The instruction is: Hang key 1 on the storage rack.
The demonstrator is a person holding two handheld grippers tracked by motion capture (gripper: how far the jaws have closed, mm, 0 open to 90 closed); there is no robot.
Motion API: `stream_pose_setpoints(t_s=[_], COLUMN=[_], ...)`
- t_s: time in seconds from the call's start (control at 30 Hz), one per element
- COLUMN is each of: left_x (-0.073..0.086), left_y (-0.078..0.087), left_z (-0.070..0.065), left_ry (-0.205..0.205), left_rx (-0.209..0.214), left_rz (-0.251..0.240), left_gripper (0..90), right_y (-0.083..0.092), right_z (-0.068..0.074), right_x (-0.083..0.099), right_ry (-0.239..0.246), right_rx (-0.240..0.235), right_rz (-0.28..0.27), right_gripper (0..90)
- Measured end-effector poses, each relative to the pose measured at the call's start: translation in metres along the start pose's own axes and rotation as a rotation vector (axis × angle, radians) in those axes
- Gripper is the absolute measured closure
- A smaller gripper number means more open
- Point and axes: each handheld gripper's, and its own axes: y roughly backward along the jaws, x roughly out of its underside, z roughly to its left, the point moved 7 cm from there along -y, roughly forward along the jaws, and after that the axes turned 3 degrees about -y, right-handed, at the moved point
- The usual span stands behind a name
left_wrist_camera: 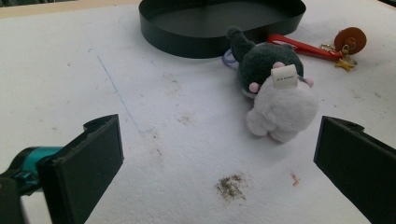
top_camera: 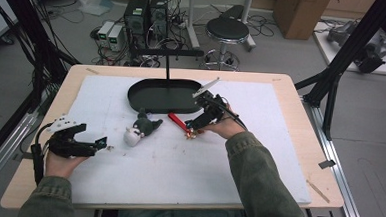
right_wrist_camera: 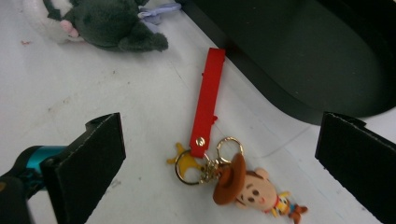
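Note:
A dark green and white plush toy (top_camera: 139,129) (left_wrist_camera: 275,88) (right_wrist_camera: 100,21) lies on the white mat in front of a black oval tray (top_camera: 164,95) (left_wrist_camera: 219,21) (right_wrist_camera: 299,56). To its right lies a keychain (top_camera: 182,125) (right_wrist_camera: 219,154) with a red strap (left_wrist_camera: 303,46), gold rings and a small cowboy figure. My right gripper (top_camera: 194,129) (right_wrist_camera: 219,177) hovers open over the keychain, jaws wide on either side of it. My left gripper (top_camera: 101,143) (left_wrist_camera: 219,172) rests open at the mat's left, pointing at the plush with nothing between its jaws.
The white mat (top_camera: 188,163) covers most of a wooden table (top_camera: 304,139). A black post (top_camera: 167,69) rises behind the tray. A stool (top_camera: 227,32), computers and cables stand on the floor beyond the far edge.

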Motion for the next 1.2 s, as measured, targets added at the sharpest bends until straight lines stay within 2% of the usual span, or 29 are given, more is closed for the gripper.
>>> stream_pose_setpoints(t_s=[0.17,0.27,0.43,0.57,0.7,0.83,0.87,0.97,1.1,1.2], left_x=[0.000,-0.001,-0.001,-0.001,-0.001,-0.001,-0.001,-0.001,0.000,0.000], left_y=[0.000,0.001,0.001,0.000,0.000,0.000,0.000,0.000,0.000,-0.001], left_z=[0.001,0.001,0.001,0.001,0.000,0.001,0.001,0.001,0.001,0.001], left_ry=[0.003,0.002,0.001,0.002,-0.001,0.002,0.000,0.000,-0.002,-0.004], left_rx=[0.000,0.006,0.006,0.005,0.007,0.005,0.005,0.005,0.007,0.008], left_rz=[-0.004,-0.011,-0.008,-0.009,-0.008,-0.008,-0.007,-0.008,-0.006,-0.005], left_gripper=[1.8,1.8,1.8,1.8,1.8,1.8,1.8,1.8,1.8,1.8], right_y=[-0.017,-0.025,-0.041,-0.050,-0.065,-0.076,-0.078,-0.082,-0.082,-0.082], right_z=[0.007,0.010,0.012,0.016,0.016,0.018,0.019,0.019,0.021,0.020], right_x=[-0.007,-0.010,-0.004,-0.003,0.001,0.001,0.003,0.005,0.000,0.001], right_ry=[0.022,0.025,0.024,0.032,0.029,0.025,0.026,0.052,0.028,0.031], right_rx=[-0.018,-0.025,-0.037,-0.042,-0.044,-0.061,-0.064,-0.032,-0.049,-0.030], right_rz=[0.045,0.045,0.105,0.120,0.164,0.173,0.187,0.211,0.183,0.207], right_gripper=[0.6,0.6,0.6,0.6,0.8,5.1,6.8,20.0,34.3,46.2])
